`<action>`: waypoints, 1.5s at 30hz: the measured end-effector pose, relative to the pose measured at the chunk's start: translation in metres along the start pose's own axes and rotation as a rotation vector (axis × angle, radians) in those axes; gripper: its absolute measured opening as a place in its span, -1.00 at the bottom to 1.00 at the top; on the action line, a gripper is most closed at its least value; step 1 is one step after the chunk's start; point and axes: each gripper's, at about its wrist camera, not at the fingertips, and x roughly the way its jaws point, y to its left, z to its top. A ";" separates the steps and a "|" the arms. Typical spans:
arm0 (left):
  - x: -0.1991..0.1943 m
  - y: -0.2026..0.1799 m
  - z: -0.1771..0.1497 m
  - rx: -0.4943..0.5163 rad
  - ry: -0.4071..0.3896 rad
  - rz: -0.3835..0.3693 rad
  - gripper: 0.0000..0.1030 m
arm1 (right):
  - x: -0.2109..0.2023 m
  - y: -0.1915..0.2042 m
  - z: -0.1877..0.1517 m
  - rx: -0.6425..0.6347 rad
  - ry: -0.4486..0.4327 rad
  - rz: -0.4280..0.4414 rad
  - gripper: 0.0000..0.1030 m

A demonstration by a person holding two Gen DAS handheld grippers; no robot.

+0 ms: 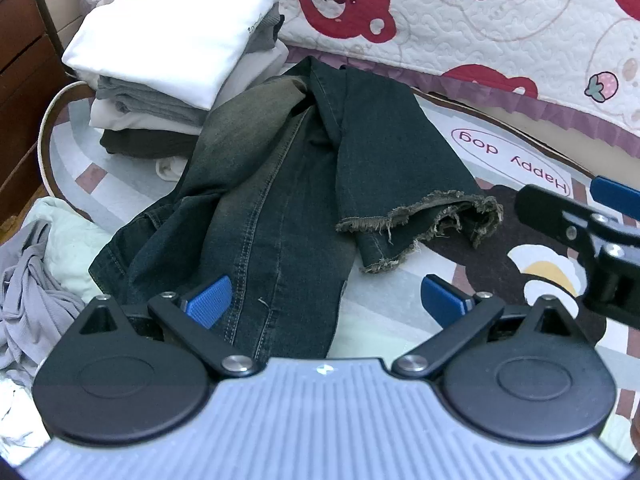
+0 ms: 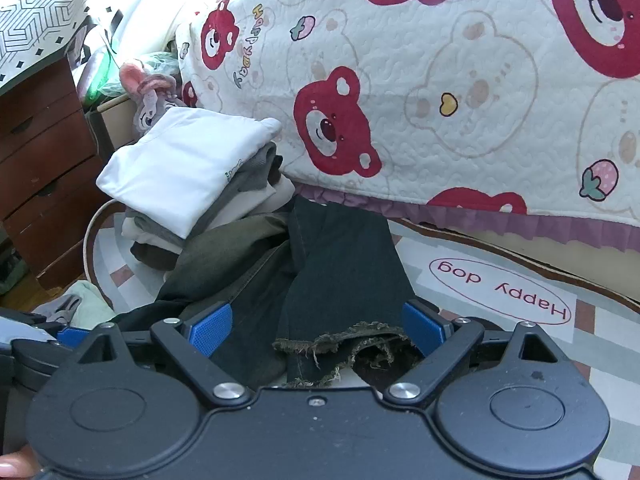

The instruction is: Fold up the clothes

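Note:
A pair of dark denim jeans (image 1: 280, 184) lies crumpled on the mat, one leg folded over toward me. Its frayed hem (image 1: 420, 220) points to the right. My left gripper (image 1: 326, 300) is open and hovers low over the near part of the jeans, its blue pads (image 1: 210, 300) wide apart with denim below them. In the right wrist view my right gripper (image 2: 318, 330) is also open. The frayed hem (image 2: 352, 344) lies loose between its blue pads (image 2: 424, 328), not pinched. The right gripper's body shows at the right edge of the left wrist view.
A stack of folded clothes (image 1: 172, 32) with a white top stands at the back left, against the jeans. The mat (image 1: 512, 160) reads "Happy dog". A bear-print bedspread (image 2: 440, 80) hangs behind. Wooden drawers (image 2: 40, 160) stand left. Loose grey and pale green garments (image 1: 36, 272) lie at left.

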 end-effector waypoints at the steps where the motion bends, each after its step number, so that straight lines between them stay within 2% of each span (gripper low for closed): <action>1: 0.000 0.000 0.000 -0.001 0.001 0.000 0.99 | 0.001 0.000 0.001 0.000 0.001 0.000 0.83; 9: 0.013 0.004 -0.002 -0.015 0.006 0.019 0.99 | 0.015 -0.005 -0.002 -0.020 0.010 0.000 0.84; 15: 0.035 0.022 0.003 0.006 -0.062 0.018 1.00 | 0.046 -0.015 0.004 -0.114 0.024 0.014 0.86; 17: 0.046 0.027 0.011 0.035 -0.077 0.044 0.99 | 0.064 -0.022 0.011 -0.127 0.043 0.030 0.86; 19: 0.057 0.039 0.019 0.037 -0.064 0.049 0.92 | 0.086 -0.032 0.022 -0.120 0.073 0.043 0.86; 21: 0.069 0.053 0.027 0.025 -0.040 0.044 0.71 | 0.110 -0.045 0.031 -0.084 0.109 0.058 0.86; 22: 0.075 0.061 0.031 0.020 -0.028 0.041 0.50 | 0.122 -0.052 0.034 -0.061 0.127 0.066 0.86; 23: 0.081 0.068 0.035 0.014 -0.016 0.038 0.41 | 0.134 -0.059 0.038 -0.038 0.146 0.073 0.86; 26: 0.099 0.089 0.046 -0.001 0.020 0.037 0.37 | 0.165 -0.078 0.039 0.057 0.212 0.111 0.85; 30: 0.119 0.109 0.052 0.030 0.066 0.074 0.37 | 0.196 -0.091 0.034 0.124 0.276 0.133 0.83; 32: 0.128 0.119 0.058 0.048 0.099 0.067 0.37 | 0.207 -0.095 0.034 0.139 0.290 0.129 0.83; 34: 0.144 0.127 0.063 0.036 0.186 -0.001 0.38 | 0.218 -0.100 0.035 0.151 0.303 0.126 0.83; 35: 0.152 0.131 0.064 -0.003 0.227 -0.040 0.38 | 0.223 -0.102 0.035 0.157 0.310 0.124 0.83; 36: 0.156 0.133 0.065 -0.033 0.234 -0.049 0.38 | 0.228 -0.104 0.036 0.163 0.316 0.123 0.83; 38: 0.157 0.130 0.067 -0.018 0.201 -0.006 0.43 | 0.238 -0.107 0.036 0.170 0.328 0.121 0.83; 40: 0.154 0.128 0.069 0.009 0.149 0.087 0.47 | 0.244 -0.106 0.037 0.158 0.338 0.120 0.83; 45: 0.159 0.144 0.069 0.000 0.149 0.057 0.53 | 0.255 -0.104 0.043 0.089 0.353 0.088 0.83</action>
